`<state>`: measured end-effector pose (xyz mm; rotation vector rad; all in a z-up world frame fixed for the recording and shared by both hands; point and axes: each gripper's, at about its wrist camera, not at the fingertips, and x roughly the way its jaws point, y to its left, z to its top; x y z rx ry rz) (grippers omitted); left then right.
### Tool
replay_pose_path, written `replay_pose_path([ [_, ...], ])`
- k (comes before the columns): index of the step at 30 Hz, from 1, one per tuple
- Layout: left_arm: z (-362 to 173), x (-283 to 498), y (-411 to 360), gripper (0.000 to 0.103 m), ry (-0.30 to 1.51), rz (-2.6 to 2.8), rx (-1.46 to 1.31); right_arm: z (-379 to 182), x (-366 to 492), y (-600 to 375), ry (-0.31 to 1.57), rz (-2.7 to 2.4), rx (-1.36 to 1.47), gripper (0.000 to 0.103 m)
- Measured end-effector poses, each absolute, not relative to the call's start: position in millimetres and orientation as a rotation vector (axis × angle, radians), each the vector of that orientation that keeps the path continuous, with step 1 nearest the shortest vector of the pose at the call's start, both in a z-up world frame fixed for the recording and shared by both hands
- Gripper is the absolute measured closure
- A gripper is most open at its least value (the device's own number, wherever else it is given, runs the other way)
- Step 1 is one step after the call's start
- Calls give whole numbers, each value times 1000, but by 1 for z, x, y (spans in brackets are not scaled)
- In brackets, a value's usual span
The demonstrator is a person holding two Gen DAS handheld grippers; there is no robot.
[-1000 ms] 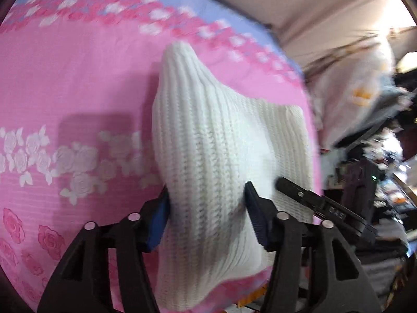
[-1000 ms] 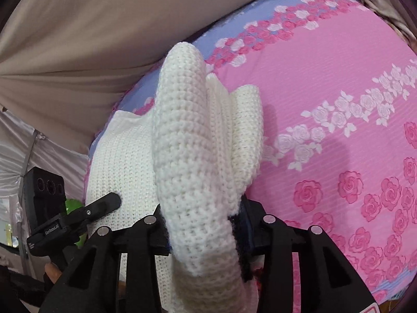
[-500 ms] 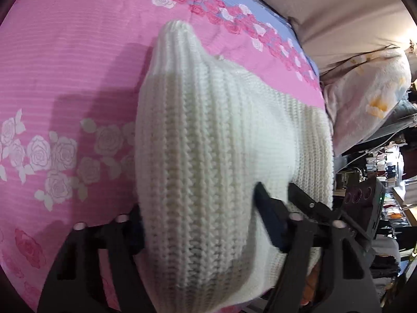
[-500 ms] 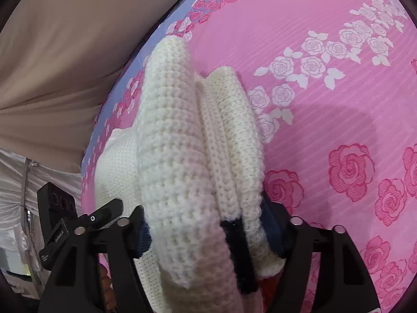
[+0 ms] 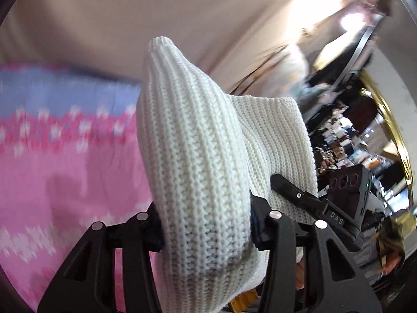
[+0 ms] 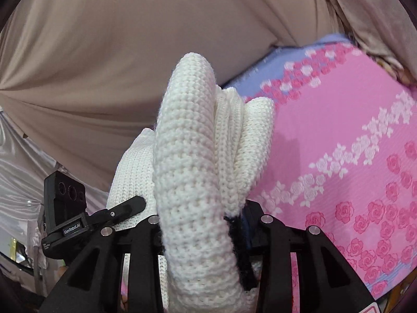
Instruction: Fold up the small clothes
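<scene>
While I hold it up off the pink floral bedsheet (image 6: 351,135), item: white knit garment (image 5: 198,156), bunched folds clamped in left gripper (image 5: 206,232) and right gripper (image 6: 206,224) (jaws just tightened), presumably to let it hang straight for folding.

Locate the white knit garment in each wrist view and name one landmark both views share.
Left wrist: the white knit garment fills the centre, bunched between the left gripper fingers.
Right wrist: it rises at centre, clamped in the right gripper.
Shared landmark: the pink rose-print sheet.
</scene>
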<state>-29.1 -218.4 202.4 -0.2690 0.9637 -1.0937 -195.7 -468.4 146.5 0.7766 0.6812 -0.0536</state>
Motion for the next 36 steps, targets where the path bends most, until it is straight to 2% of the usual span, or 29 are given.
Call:
replay_pose_path([
  [6,314,-40,-177,57,662,-1177,-264,275,-211,-444,430,-11,632,68],
  [10,357,-39,-140,56,538,-1166,-254,341,-213,-418,299,48,557,67],
  [14,367,-28,-107,55,493,-1106,-220,380,-201,-387,229,114,523,66],
  [18,341,1,-86,54,563,-1007,-205,382,-172,-358,252,168,541,65],
  [21,294,30,-69,53,703,-919,-215,350,-132,-343,336,200,603,64],
  [24,214,61,-58,44,848,-804,-203,292,-90,-325,470,191,642,63],
  [25,171,72,-56,39,910,-747,-190,264,-74,-320,527,182,660,62],
  [26,131,81,-54,39,971,-690,-177,238,-63,-316,572,174,673,58],
  [27,88,88,-49,39,1046,-605,-162,202,-50,-312,628,161,685,54],
  [29,35,91,-31,44,1149,-472,-156,121,-29,-306,752,74,660,53],
  [31,12,80,-8,43,1183,-447,-250,40,-24,-303,926,-99,545,54],
  [32,12,73,-1,41,1171,-459,-299,13,-29,-307,995,-131,542,62],
  [33,14,67,6,34,1154,-467,-336,-7,-39,-311,1037,-128,588,67],
  [34,15,62,10,26,1133,-462,-366,-16,-53,-315,1040,-99,659,67],
  [35,15,61,12,23,1120,-445,-381,-18,-62,-317,1027,-80,681,66],
  [36,15,60,12,18,1113,-430,-389,-13,-70,-317,1012,-64,668,60],
])
